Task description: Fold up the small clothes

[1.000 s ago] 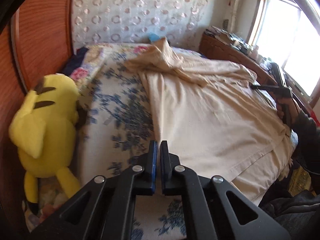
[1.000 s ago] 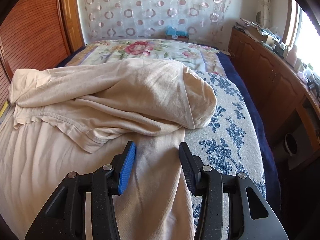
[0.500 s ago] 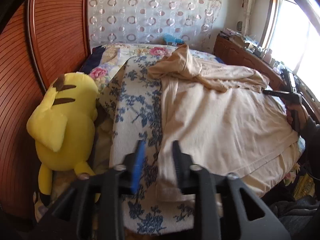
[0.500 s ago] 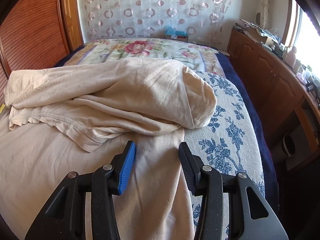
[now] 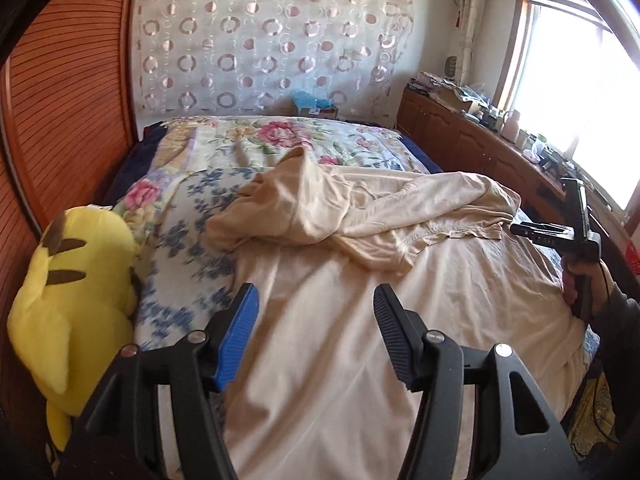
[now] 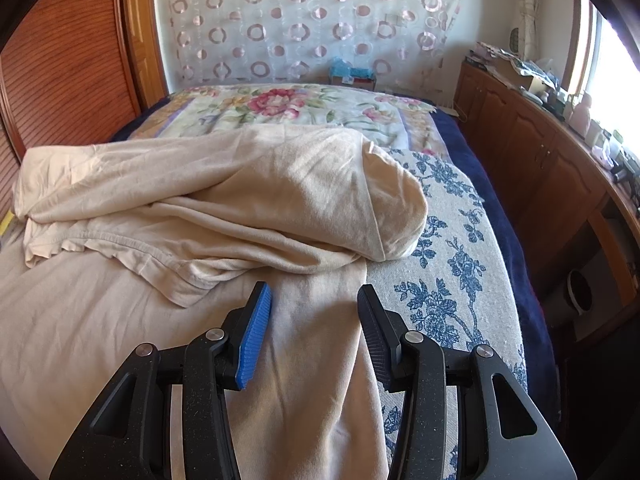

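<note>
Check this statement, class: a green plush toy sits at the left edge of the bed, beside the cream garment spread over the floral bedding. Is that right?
Not quite. The plush toy is yellow, not green, as the left wrist view shows. The rest holds: it sits at the bed's left edge, beside the cream garment spread over the floral bedding.

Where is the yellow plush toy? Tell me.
In the left wrist view, the yellow plush toy sits at the far left, on the bed's edge against the wooden wall, left of the beige garment.
</note>
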`<state>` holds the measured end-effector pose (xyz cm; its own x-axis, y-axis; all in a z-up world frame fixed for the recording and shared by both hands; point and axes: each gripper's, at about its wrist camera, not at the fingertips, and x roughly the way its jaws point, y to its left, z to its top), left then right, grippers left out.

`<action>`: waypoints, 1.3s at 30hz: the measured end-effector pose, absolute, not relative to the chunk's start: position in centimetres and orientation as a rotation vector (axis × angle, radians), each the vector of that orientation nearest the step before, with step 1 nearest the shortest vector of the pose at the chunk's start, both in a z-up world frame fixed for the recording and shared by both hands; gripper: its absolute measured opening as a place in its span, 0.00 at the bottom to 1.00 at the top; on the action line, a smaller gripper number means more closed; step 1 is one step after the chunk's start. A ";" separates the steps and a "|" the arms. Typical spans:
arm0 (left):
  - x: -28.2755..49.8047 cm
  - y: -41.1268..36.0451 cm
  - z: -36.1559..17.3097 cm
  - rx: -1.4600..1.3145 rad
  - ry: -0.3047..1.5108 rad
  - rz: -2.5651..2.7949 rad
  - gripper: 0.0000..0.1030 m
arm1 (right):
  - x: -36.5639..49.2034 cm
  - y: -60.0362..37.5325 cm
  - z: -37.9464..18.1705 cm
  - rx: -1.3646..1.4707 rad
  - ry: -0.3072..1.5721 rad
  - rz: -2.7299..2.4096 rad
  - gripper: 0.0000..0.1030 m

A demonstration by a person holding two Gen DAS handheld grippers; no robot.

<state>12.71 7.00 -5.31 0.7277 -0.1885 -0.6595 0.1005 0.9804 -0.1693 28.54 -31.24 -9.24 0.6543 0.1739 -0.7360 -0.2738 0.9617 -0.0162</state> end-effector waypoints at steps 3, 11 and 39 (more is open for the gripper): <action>15.5 5.6 -6.1 -0.116 0.769 -0.164 0.57 | 28.1 -31.6 -8.6 -0.079 0.820 0.296 0.44; 21.2 3.6 -9.2 -0.175 0.891 -0.185 0.57 | 28.3 -28.7 -7.9 -0.021 0.858 0.403 0.44; 15.1 2.8 -4.4 -0.179 0.667 -0.268 0.00 | 23.0 -27.5 -2.6 -0.060 0.600 0.480 0.01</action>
<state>15.11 2.80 -4.44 0.7532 -0.3009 -0.5849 0.1868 0.9505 -0.2483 22.95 -27.53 -2.61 0.7190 0.4169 -0.5561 -0.4513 0.8885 0.0827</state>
